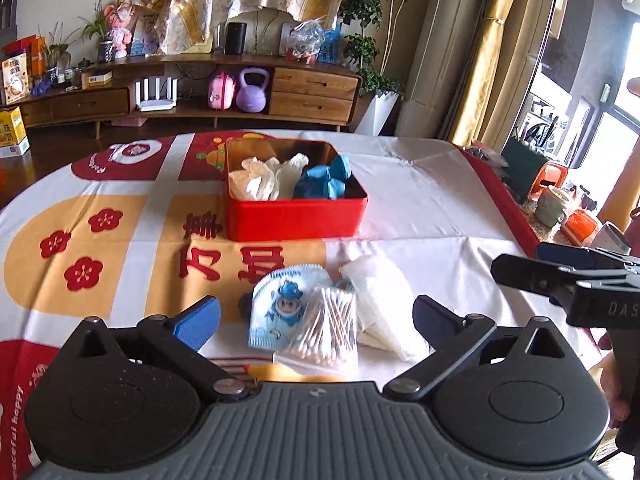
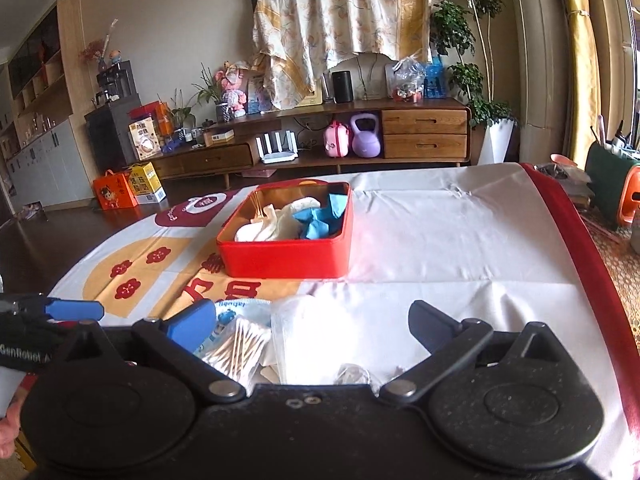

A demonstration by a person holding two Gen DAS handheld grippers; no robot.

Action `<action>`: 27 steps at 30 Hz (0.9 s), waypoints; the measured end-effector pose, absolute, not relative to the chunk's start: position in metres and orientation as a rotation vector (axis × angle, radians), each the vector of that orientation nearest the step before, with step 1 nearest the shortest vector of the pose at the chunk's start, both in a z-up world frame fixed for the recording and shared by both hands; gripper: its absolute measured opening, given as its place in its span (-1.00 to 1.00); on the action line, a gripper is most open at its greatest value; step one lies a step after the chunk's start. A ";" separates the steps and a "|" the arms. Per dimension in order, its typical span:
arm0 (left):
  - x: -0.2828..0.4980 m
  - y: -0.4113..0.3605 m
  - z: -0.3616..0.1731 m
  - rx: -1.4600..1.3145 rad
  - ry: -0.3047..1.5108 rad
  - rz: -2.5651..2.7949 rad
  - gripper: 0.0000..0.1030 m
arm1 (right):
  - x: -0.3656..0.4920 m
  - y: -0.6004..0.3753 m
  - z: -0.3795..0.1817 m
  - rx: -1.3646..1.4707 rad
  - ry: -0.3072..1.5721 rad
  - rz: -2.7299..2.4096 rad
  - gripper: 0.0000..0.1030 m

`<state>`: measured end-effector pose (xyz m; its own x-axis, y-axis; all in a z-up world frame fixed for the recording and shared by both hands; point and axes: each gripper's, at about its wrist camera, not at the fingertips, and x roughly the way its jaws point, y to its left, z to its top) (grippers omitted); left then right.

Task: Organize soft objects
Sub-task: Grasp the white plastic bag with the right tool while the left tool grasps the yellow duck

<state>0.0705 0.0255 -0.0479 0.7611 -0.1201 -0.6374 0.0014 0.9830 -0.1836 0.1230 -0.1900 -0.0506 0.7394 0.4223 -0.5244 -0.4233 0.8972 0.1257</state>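
While red tin (image 1: 295, 216) sits beyond, mask (image 1: 280, 308), cotton swabs (image 1: 324, 330), sideboard (image 1: 192, 88) behind

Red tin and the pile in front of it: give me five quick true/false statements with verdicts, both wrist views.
1. The red tin already holds white and blue soft items. True.
2. A lid covers the tin. False: it is open at the top and its contents show.
3. The bag of cotton swabs lies partly on the children's face mask. True.
4. The left gripper is clamped on the swab bag. False: its jaws stand wide apart, pads off the bag.
5. The right gripper is open, with the white folded packet in front of it on the tablecloth. True.
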 end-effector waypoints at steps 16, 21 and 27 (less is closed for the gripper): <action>0.065 0.002 -0.095 -0.146 0.820 -0.042 1.00 | 0.138 -0.179 -0.093 0.000 0.700 0.494 0.56; 0.073 -0.001 -0.109 -0.160 0.872 -0.028 1.00 | 0.150 -0.171 -0.107 -0.020 0.745 0.511 0.45; 0.083 0.002 -0.117 -0.210 0.905 -0.011 1.00 | 0.170 -0.168 -0.116 -0.017 0.781 0.518 0.28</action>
